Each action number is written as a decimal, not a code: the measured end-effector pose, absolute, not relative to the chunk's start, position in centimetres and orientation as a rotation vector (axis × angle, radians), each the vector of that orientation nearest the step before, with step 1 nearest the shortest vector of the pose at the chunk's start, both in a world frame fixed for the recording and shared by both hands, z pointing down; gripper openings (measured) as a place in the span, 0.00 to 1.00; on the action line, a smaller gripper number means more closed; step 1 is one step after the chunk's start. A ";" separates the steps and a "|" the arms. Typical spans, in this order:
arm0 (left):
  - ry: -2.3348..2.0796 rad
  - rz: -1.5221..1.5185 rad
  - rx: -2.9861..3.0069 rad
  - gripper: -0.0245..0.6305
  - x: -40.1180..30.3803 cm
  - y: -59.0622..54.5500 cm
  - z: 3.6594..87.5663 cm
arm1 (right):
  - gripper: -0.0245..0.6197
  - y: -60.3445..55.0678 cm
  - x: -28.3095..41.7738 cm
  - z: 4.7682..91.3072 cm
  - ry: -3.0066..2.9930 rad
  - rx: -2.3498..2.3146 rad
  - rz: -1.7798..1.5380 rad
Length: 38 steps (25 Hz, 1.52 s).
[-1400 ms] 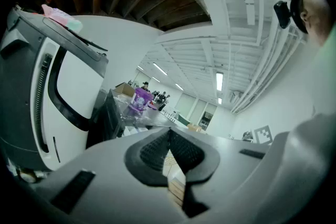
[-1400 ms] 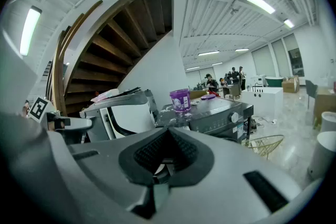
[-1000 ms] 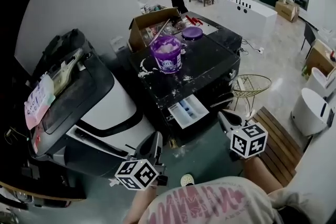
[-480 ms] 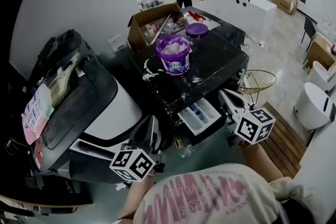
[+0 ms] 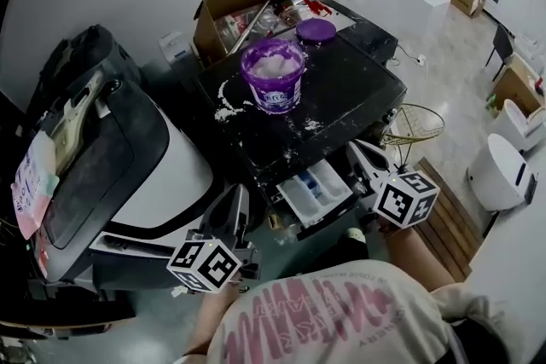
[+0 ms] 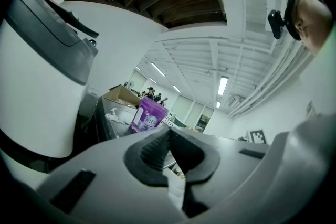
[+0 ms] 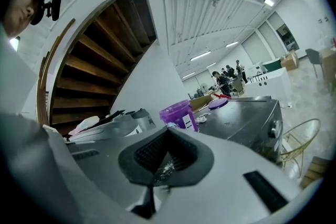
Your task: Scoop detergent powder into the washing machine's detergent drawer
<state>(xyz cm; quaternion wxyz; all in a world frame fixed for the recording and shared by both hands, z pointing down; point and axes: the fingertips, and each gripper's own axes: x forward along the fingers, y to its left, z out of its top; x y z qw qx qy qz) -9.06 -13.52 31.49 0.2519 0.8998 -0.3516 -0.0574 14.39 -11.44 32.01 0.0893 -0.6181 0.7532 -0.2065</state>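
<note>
An open purple detergent tub [image 5: 273,74] holding white powder stands on the black washing machine's top [image 5: 341,98]; its purple lid [image 5: 316,31] lies behind it. Spilled powder dots the top. The white detergent drawer [image 5: 314,188] is pulled out of the machine's front. My left gripper [image 5: 232,210] is shut and empty, low and left of the drawer. To the right of the drawer, my right gripper [image 5: 358,156] is also shut and empty. The tub [image 6: 148,115] shows beyond the shut left gripper [image 6: 169,136], and the tub [image 7: 179,114] also beyond the right gripper [image 7: 167,136].
A white and grey machine [image 5: 128,175] with clutter on its lid stands at the left. A cardboard box [image 5: 235,13] sits behind the tub. A wire basket [image 5: 414,125], a wooden slatted platform [image 5: 444,217] and a white bin [image 5: 499,175] lie to the right. People stand far back.
Both grippers have moved forward toward the washing machine's front, staying shut. The drawer and tub now sit closer and lower in the head view.
</note>
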 end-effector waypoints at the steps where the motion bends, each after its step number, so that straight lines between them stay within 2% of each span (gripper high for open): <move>1: -0.961 -0.152 2.445 0.04 -8.6 -13.9 31.6 | 0.03 -12.2 14.8 32.2 2.256 -1.833 -0.616; 19: -1.410 -0.330 2.248 0.04 0.8 -19.4 29.6 | 0.03 -24.6 25.1 30.2 2.636 -1.451 -0.627; 24: -1.482 -0.307 2.172 0.04 1.6 -18.2 31.6 | 0.03 -25.4 25.3 31.5 2.773 -1.253 -0.601; 31: -1.561 -0.237 2.097 0.04 0.3 -17.3 33.4 | 0.04 -29.7 23.4 26.9 3.158 -0.969 -0.114; 38: -1.616 -0.238 2.049 0.04 -3.2 -18.8 34.4 | 0.04 -35.9 18.3 24.1 3.580 -0.662 0.337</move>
